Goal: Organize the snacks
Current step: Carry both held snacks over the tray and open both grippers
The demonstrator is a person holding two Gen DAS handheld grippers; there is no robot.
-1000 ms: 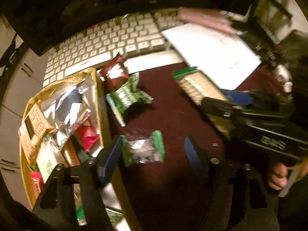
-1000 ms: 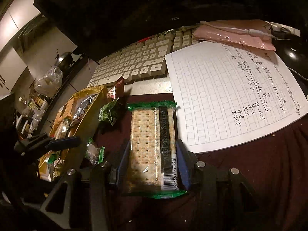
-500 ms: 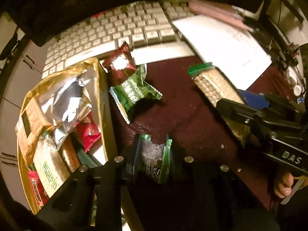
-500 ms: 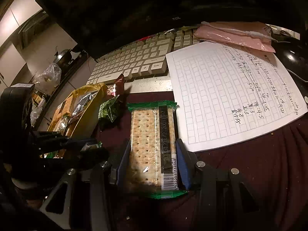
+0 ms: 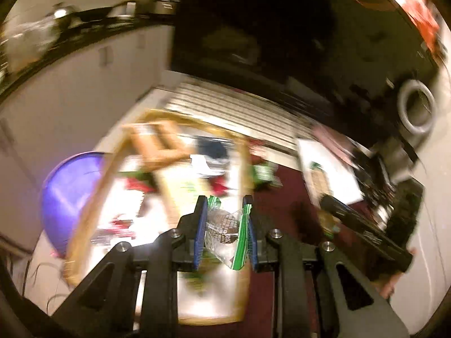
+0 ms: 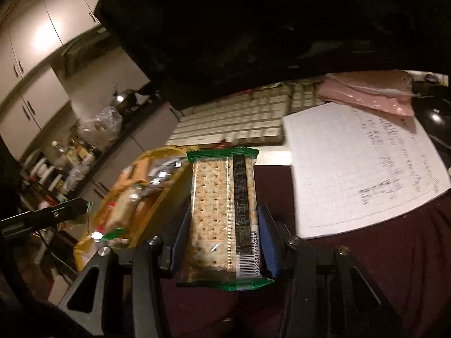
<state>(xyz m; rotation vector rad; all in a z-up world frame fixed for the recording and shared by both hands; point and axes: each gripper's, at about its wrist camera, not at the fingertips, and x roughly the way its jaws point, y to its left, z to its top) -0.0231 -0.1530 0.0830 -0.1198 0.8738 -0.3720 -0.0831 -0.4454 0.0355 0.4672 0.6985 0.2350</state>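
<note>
Keyboard [image 6: 242, 118] and gridded paper [image 6: 360, 169] crowd the dark red tabletop beside the gold snack box [image 6: 146, 194]. Left gripper [image 5: 224, 225] clamps a small green-edged packet [image 5: 225, 225] over that box; right gripper [image 6: 222, 239] pinches a clear, green-ended cracker pack [image 6: 222, 211], lifted off the table.

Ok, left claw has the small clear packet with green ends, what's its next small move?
Probably lower it a little and let go: the left claw grips the small clear green-ended packet right over the yellow snack tray, already holding other wrappers.

A pale keyboard [image 6: 248, 118] lies far across the dark red tabletop [image 6: 380, 253]; handwritten grid paper [image 6: 360, 166] right, pink pouch [image 6: 369, 93] beyond.
</note>
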